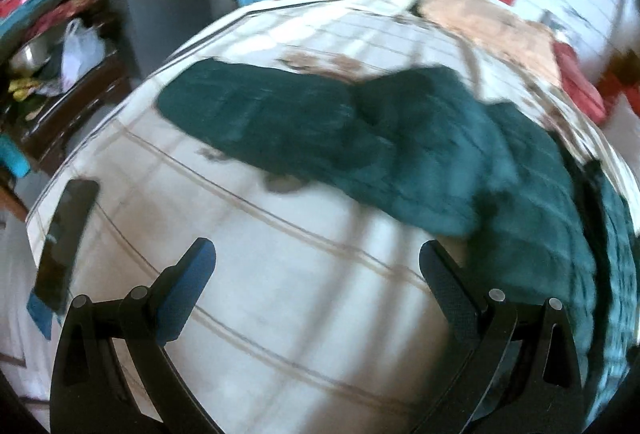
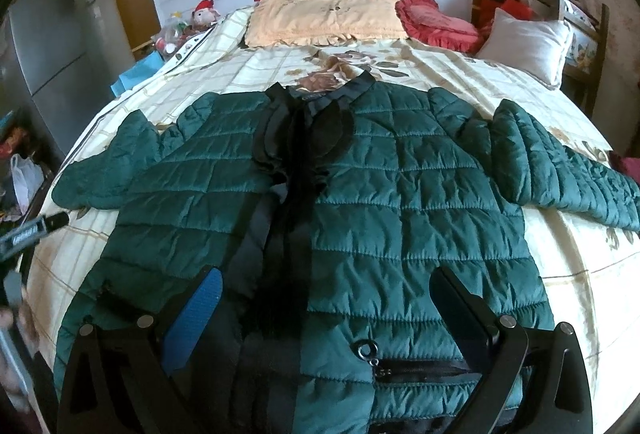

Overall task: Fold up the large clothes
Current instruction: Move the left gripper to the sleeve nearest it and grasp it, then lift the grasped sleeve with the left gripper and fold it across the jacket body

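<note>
Bed (image 2: pixel 460 74) carries a green quilted jacket (image 2: pixel 400 186) spread flat, front up, sleeves out to both sides, directly ahead of and under the right claw (image 2: pixel 326 308); likely light, puffy, soft and slick-shelled, so best pinched at hem corners or sleeve cuffs (image 2: pixel 70 190) where the padding thins. Right claw is spread wide above the hem near the pocket zipper (image 2: pixel 420 366), holding nothing; left claw (image 1: pixel 316 266), also wide apart and empty, hovers over bare sheet with the jacket (image 1: pixel 360 138) ahead and to its right.
</note>
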The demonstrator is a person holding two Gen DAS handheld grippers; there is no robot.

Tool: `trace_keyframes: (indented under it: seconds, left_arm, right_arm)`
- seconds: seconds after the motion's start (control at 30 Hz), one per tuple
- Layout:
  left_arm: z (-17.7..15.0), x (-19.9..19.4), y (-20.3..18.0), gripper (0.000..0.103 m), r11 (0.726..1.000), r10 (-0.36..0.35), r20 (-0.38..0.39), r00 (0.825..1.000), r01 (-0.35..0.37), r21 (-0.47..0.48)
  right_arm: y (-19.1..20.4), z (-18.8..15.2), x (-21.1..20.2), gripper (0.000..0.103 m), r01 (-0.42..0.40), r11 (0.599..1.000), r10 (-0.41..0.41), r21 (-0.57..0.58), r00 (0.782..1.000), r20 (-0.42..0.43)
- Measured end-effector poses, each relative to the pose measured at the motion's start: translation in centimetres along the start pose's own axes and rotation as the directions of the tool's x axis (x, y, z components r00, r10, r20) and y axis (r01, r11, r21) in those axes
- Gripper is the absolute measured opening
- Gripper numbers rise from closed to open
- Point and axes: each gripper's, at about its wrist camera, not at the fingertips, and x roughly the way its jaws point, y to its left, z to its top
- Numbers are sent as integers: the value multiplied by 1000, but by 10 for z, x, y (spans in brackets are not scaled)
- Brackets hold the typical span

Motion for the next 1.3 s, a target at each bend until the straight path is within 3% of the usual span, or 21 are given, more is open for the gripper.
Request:
trace_keyframes:
  seconds: [0.23, 0.5, 0.77, 0.93, 0.97, 1.03, 1.07, 1.1, 1.13, 1.2, 1.3]
  left_arm:
    - [51, 48, 67, 102, 986, 38, -11, 999, -40, -165]
    - [85, 105, 120, 99, 939, 51, -29, 998, -57, -339]
    - [100, 128, 123, 98, 948, 86, -31, 996, -91, -306]
    - [106, 137, 120, 88, 953, 81, -26, 996, -85, -290]
    - [107, 138, 120, 82, 954, 71, -26, 997, -75, -291]
    - [109, 140, 120, 79, 953, 63, -22, 998, -67, -295]
    - [110, 140, 120, 71, 953, 57, -13, 998, -59, -298]
    - [110, 140, 121, 55, 953, 49, 0, 999, -46, -298]
    - [111, 140, 121, 49, 954, 43, 4, 999, -40, -296]
    - [111, 140, 125, 27, 950, -12, 4, 1000, 13, -311]
    - [112, 124, 128, 17, 939, -61, 49, 997, 74, -337]
  right_arm:
    - [5, 1, 6, 103, -5, 1000, 4, -6, 1000, -23]
    - [13, 5, 12, 103, -7, 1000, 6, -19, 999, -45]
    - [22, 9, 21, 103, -2, 999, 0, -35, 997, -79]
    - [24, 9, 26, 103, -4, 999, 1, -32, 995, -95]
    - [24, 9, 26, 103, -2, 999, -1, -32, 995, -97]
    - [24, 9, 27, 103, 3, 999, -6, -33, 995, -102]
    - [24, 9, 27, 103, 5, 1000, -8, -31, 995, -104]
    - [23, 9, 28, 103, 6, 1000, -9, -28, 994, -106]
    - [23, 9, 28, 103, 6, 1000, -8, -25, 994, -108]
    - [22, 8, 29, 103, 4, 1000, -6, -19, 994, -108]
    - [23, 8, 29, 103, -1, 1000, -2, -21, 994, -112]
